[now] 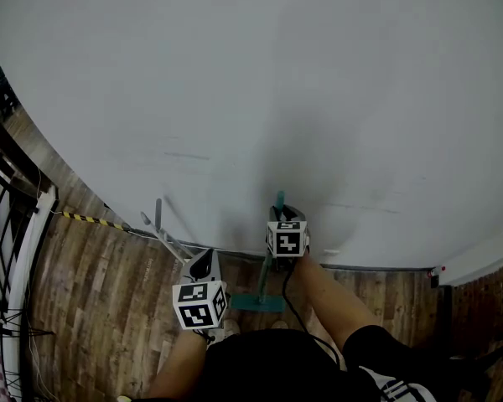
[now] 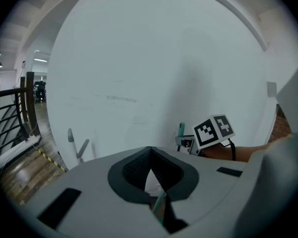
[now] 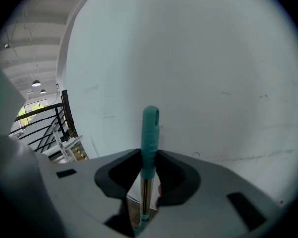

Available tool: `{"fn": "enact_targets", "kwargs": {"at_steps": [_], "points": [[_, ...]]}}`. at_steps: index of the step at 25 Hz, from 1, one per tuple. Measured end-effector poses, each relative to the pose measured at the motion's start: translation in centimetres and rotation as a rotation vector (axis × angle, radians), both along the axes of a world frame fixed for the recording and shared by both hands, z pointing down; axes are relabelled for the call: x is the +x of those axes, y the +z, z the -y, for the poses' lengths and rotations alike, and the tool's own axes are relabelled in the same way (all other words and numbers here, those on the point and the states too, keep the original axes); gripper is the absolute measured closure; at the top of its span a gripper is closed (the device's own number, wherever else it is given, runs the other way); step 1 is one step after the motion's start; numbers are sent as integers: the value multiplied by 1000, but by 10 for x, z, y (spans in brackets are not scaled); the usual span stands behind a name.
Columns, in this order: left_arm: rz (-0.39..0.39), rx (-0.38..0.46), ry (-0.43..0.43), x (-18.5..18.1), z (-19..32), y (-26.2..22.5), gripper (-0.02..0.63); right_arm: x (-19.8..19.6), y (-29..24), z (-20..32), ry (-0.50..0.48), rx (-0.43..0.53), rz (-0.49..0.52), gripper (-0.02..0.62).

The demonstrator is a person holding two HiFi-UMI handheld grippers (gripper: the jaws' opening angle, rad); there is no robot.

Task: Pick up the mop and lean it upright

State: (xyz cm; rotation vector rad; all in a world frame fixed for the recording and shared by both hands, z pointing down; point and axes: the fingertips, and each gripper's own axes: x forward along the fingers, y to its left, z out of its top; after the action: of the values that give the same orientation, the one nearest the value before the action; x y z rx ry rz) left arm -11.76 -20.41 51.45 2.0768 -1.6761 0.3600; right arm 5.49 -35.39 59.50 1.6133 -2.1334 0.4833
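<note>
White wall [image 1: 251, 74] and brown wood floor [image 1: 109, 308] are seen. The mop [image 1: 256, 302] is stood upright by the wall, with its head on the floor. Its teal handle is squeezed between the 2 jaws of the right gripper [image 3: 149, 162]. The left gripper [image 2: 149, 152] is held just beside the mop. Its jaws seem closed on nothing.
</note>
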Motion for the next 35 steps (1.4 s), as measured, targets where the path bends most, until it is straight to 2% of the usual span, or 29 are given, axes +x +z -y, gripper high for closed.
{"fn": "enact_targets", "kwargs": {"at_steps": [10,20,24,27,35], "points": [[-32,-11,69,21,21,8,609,1,-16,-57,-21,80,22,488],[-41,4,124,40,32,14,609,4,-23,-97,-46,102,23,488],[-35,-16,112,40,29,20,611,8,-23,-97,-34,95,26,488],[-65,-38,85,35,29,21,611,8,-23,-98,-33,93,28,488],[-115,-13,98,39,18,11,611,6,-26,-111,-41,106,24,488]]}}
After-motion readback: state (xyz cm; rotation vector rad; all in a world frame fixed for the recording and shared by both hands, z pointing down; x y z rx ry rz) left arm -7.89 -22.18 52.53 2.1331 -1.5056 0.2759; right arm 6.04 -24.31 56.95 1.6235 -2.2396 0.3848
